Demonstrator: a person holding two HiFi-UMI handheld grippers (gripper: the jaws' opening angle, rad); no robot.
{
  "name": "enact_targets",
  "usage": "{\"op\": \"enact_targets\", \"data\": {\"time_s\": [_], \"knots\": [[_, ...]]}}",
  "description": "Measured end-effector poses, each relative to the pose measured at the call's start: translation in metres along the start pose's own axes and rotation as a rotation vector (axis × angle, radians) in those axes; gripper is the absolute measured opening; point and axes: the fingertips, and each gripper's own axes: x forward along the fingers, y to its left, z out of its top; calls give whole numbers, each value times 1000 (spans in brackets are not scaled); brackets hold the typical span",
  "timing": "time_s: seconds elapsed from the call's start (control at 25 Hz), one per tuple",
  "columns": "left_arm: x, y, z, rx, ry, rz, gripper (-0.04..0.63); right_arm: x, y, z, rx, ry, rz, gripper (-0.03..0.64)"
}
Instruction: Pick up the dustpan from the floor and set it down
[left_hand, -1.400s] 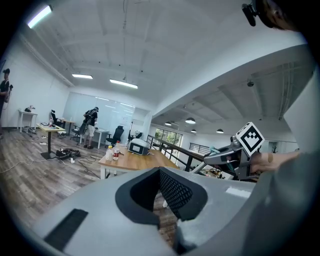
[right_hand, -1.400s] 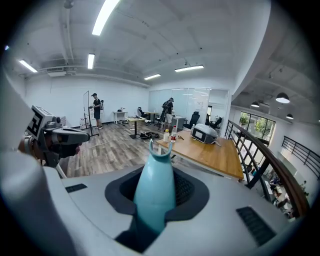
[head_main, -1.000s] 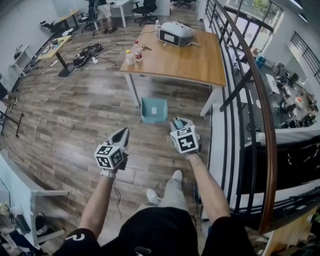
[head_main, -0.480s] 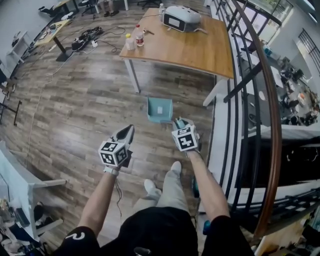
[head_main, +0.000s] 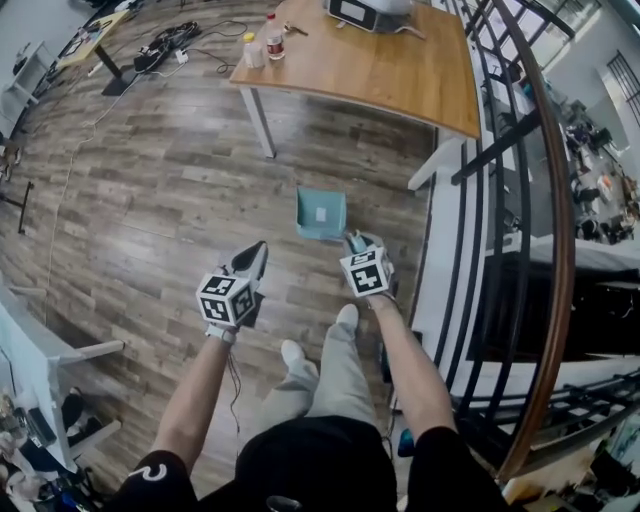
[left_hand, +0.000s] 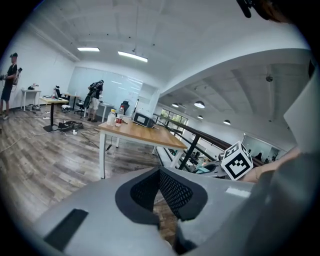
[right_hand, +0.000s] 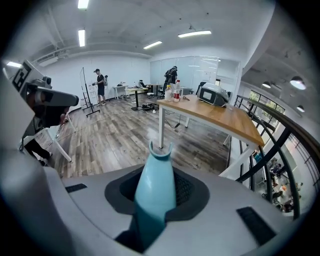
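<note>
The teal dustpan (head_main: 320, 213) hangs just ahead of my right gripper (head_main: 352, 243), its open tray facing up over the wooden floor. That gripper is shut on the dustpan's handle (right_hand: 154, 185), which runs up between its black pads in the right gripper view. My left gripper (head_main: 255, 260) is to the left of the dustpan and apart from it. Its jaws meet at the tips with nothing between them; the left gripper view shows only floor past the left gripper (left_hand: 159, 172). The right gripper's marker cube (left_hand: 236, 161) shows at the right of that view.
A wooden table (head_main: 400, 80) stands beyond the dustpan with bottles (head_main: 268, 38) and a white device (head_main: 365, 10) on it. A dark railing (head_main: 545, 200) runs along the right. Cables (head_main: 170, 40) lie far left, and a white frame (head_main: 70, 352) is near left. My shoes (head_main: 345, 320) are below the grippers.
Both grippers have come down toward the floor, the right one still carrying the dustpan. The table has slid toward the top of the head view.
</note>
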Motion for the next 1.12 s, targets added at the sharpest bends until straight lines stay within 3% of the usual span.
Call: {"op": "enact_targets", "data": {"time_s": [0.48, 0.92, 1.12], "knots": [[51, 46, -79, -76, 74, 52, -5, 101, -2, -83, -40, 108, 18, 78], [80, 48, -113, -138, 113, 51, -5, 156, 0, -104, -70, 134, 18, 80], [78, 54, -126, -145, 128, 61, -5, 165, 12, -123, -97, 212, 26, 80]]}}
